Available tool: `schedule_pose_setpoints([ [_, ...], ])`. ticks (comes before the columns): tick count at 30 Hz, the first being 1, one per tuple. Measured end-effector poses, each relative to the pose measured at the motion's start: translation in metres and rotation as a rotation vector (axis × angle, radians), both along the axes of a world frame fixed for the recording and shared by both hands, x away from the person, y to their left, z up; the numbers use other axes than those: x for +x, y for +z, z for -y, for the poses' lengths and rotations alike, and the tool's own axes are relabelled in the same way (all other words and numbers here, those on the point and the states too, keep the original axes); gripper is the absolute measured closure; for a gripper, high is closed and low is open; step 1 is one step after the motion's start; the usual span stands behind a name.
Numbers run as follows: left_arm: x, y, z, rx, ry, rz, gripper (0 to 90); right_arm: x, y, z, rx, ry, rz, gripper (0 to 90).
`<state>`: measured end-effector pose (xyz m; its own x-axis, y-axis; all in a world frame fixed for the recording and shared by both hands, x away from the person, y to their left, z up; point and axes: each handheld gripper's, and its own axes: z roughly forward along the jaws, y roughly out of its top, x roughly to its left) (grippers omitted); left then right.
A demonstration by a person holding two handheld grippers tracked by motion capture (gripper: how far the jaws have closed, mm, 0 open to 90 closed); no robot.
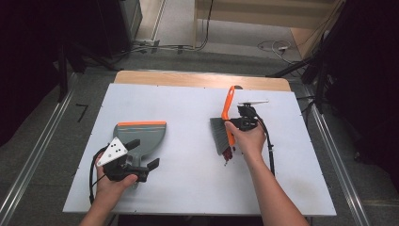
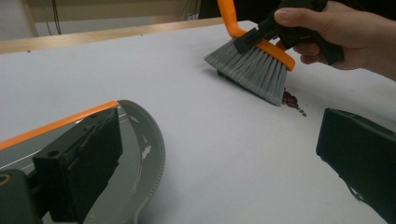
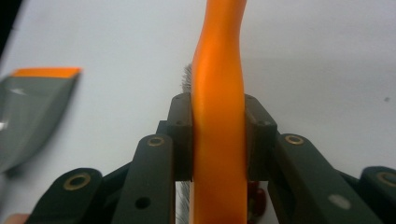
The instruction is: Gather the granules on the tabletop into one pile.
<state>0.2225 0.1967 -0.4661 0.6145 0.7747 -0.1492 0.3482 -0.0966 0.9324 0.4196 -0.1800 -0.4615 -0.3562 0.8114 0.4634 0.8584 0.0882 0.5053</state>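
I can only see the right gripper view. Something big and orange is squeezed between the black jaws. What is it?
Observer: That's the handle of a brush. Its grey bristles fan down onto the table.
Operator: Is there anything to sweep up?
Observer: Yes, a little heap of dark red crumbs lies right at the bristle tips.
Operator: And the grey thing with the orange edge on my left?
Observer: It's a dustpan. The left hand-held gripper sits at its handle end with the jaws wide open.
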Motion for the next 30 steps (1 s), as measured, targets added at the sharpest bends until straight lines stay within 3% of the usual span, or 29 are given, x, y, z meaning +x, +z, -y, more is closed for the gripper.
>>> schedule_pose_setpoints([
  [4, 0.001, -0.001, 0.000, -0.002, 0.001, -0.001, 0.6, -0.006, 0.009, 0.003, 0.031, 0.026, 0.040, 68.6],
  [5, 0.001, -0.001, 0.000, -0.001, 0.001, -0.001, 0.6, -0.010, 0.019, 0.004, 0.055, 0.054, 0.065, 68.6],
  [7, 0.002, -0.001, 0.000, -0.003, 0.000, -0.002, 0.6, -0.013, 0.024, 0.004, 0.052, 0.074, 0.082, 68.6],
  [9, 0.001, -0.001, 0.001, 0.002, 0.000, -0.004, 0.6, -0.018, 0.035, 0.005, 0.055, 0.138, 0.111, 68.6],
  [10, 0.001, -0.001, 0.001, 0.001, -0.002, -0.003, 0.6, -0.021, 0.039, 0.005, 0.041, 0.176, 0.129, 68.6],
  [11, 0.001, -0.001, 0.001, 0.003, -0.003, -0.003, 0.6, -0.028, 0.046, 0.004, -0.007, 0.268, 0.166, 68.5],
  [12, 0.001, -0.001, 0.001, 0.003, -0.003, -0.003, 0.6, -0.028, 0.046, 0.004, -0.007, 0.268, 0.166, 68.5],
  [13, 0.001, -0.001, 0.001, 0.003, -0.003, -0.004, 0.6, -0.036, 0.049, 0.002, -0.078, 0.374, 0.200, 68.5],
  [14, 0.001, -0.001, 0.001, 0.004, -0.003, -0.004, 0.7, -0.041, 0.049, 0.001, -0.117, 0.419, 0.211, 68.5],
  [15, 0.001, -0.001, 0.001, 0.005, -0.002, -0.005, 0.7, -0.046, 0.049, 0.001, -0.155, 0.457, 0.212, 68.6],
  [16, 0.001, -0.001, 0.002, 0.005, -0.003, -0.004, 0.7, -0.046, 0.049, 0.001, -0.155, 0.457, 0.212, 68.6],
  [17, 0.001, -0.001, 0.002, 0.004, -0.003, -0.004, 0.6, -0.054, 0.046, 0.001, -0.200, 0.529, 0.207, 68.5],
  [22, 0.002, -0.001, 0.004, 0.006, -0.005, -0.007, 0.6, -0.067, 0.040, 0.005, -0.227, 0.581, 0.197, 68.6],
  [27, 0.002, -0.002, 0.006, 0.006, -0.006, -0.010, 0.7, -0.080, 0.031, 0.005, -0.246, 0.698, 0.208, 68.6],
  [30, 0.003, -0.002, 0.006, 0.010, -0.006, -0.009, 0.6, -0.083, 0.024, 0.000, -0.252, 0.751, 0.185, 68.6],
])
